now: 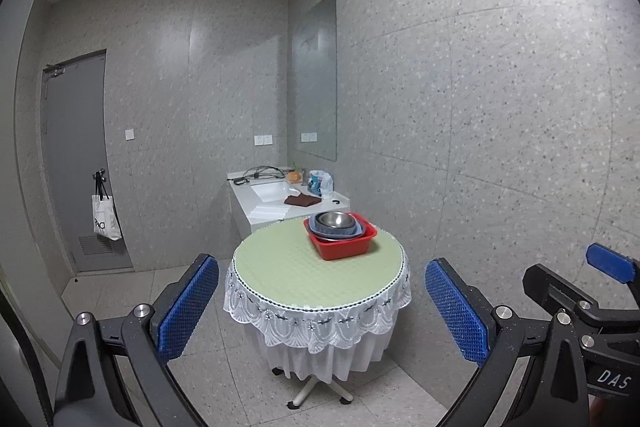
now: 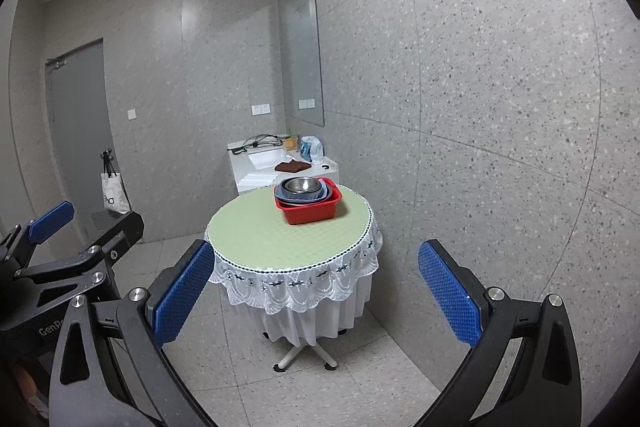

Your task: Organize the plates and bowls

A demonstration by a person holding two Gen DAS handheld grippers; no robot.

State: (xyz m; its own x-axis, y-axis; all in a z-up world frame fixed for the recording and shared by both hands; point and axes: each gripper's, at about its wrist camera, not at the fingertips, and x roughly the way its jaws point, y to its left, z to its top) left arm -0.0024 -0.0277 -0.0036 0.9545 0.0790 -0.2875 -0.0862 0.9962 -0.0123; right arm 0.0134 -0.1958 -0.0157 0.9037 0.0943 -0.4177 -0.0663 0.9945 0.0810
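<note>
A red plastic tub (image 1: 344, 243) (image 2: 312, 209) stands on the far right part of a round table (image 1: 296, 267) (image 2: 260, 231) with a green top and white lace cloth. Inside it sit stacked blue-grey dishes (image 1: 358, 230) (image 2: 325, 193) with a steel bowl (image 1: 335, 219) (image 2: 302, 183) on top. My left gripper (image 1: 322, 291) is open and empty, well short of the table. My right gripper (image 2: 316, 287) is open and empty too, held beside the left one; it shows at the right edge of the left wrist view (image 1: 600, 291).
A white sink counter (image 1: 280, 197) (image 2: 276, 163) with a brown cloth, cables and a plastic bag stands behind the table against the speckled wall. A grey door (image 1: 76, 167) with a hanging tote bag is at the left. Tiled floor surrounds the table.
</note>
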